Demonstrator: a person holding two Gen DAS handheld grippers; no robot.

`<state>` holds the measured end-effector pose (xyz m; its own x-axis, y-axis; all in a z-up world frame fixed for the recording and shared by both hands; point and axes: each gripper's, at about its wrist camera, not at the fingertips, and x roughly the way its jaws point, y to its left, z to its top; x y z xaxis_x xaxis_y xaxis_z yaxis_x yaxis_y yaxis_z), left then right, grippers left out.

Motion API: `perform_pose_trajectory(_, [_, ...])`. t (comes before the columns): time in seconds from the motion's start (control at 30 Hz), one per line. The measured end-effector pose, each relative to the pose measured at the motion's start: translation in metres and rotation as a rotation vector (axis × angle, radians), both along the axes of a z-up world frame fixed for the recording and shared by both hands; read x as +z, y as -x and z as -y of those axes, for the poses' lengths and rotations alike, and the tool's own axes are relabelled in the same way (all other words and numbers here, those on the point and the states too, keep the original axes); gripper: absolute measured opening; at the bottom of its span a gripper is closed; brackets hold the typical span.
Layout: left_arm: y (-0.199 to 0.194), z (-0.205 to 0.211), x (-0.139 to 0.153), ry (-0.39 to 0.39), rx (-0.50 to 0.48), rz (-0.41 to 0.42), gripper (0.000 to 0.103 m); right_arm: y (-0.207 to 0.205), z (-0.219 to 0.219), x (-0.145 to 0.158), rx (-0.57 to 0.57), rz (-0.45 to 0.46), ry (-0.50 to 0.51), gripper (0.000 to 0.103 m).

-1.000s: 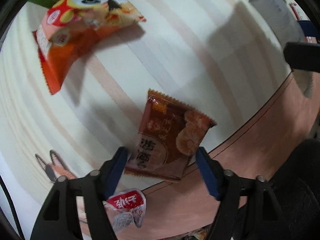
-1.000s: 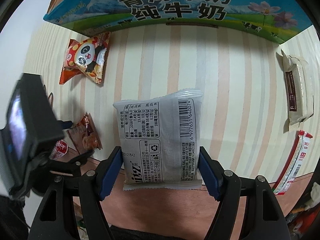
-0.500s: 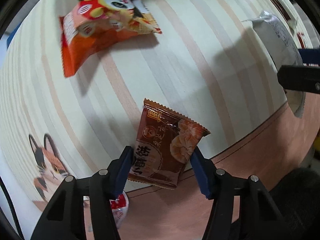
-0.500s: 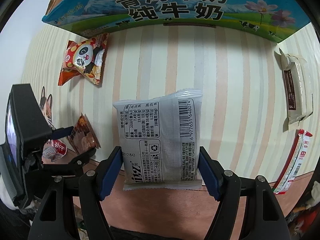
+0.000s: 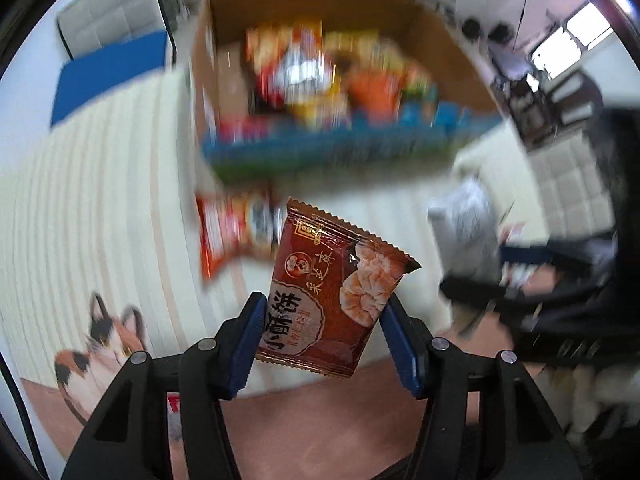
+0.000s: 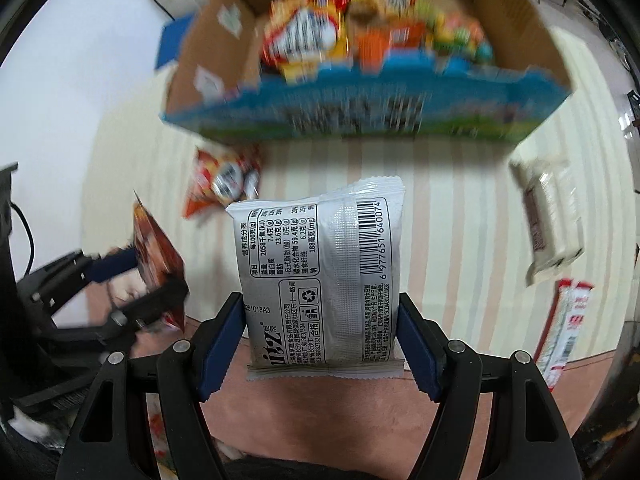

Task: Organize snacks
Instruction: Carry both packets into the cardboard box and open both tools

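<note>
The left gripper point(image 5: 322, 342) pinches a reddish-brown foil snack packet point(image 5: 334, 288) printed "小酥饼" between its blue pads, its jaws having just closed in on it, clear of the cream striped tablecloth point(image 5: 100, 216). The right gripper point(image 6: 322, 346) clamps a silver-grey plastic snack pouch point(image 6: 320, 276), barcode 6 977651 640074 and code 251018A3 facing out, also in the air. Beyond stands an open blue-sided cardboard carton point(image 6: 400, 120) filled with blurred snack bags.

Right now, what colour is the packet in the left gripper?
Reddish-brown packet with gold trim; clearest in the left wrist view.
</note>
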<state>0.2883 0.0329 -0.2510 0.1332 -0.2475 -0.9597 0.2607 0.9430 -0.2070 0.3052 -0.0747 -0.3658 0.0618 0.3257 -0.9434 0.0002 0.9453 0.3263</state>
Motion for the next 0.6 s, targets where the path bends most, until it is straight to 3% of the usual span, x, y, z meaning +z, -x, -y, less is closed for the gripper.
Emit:
perform_pose_trajectory(0.1, [-0.033, -0.016, 0.019, 0.039, 0.027, 0.034, 0.056, -0.021, 0.019, 0.032, -0.039, 0.061, -0.023, 0.076])
perform_pose_trajectory(0.2, [-0.072, -0.007, 0.042, 0.018, 0.057, 0.059, 0.056, -0.055, 0.038, 0.059, -0.063, 0.132, 0.001, 0.076])
perform_pose_trajectory(0.27, [-0.105, -0.004, 0.039, 0.0, 0.077, 0.066, 0.056, -0.084, 0.052, 0.069, -0.089, 0.17, 0.041, 0.076])
perform_pose_trajectory(0.4, [-0.17, 0.0, 0.015, -0.05, 0.129, 0.036, 0.056, -0.14, 0.079, 0.065, -0.131, 0.181, 0.103, 0.076])
perform_pose_trajectory(0.6, [-0.231, 0.006, -0.023, -0.159, 0.134, -0.023, 0.056, -0.216, 0.104, 0.029, -0.151, 0.131, 0.192, 0.076])
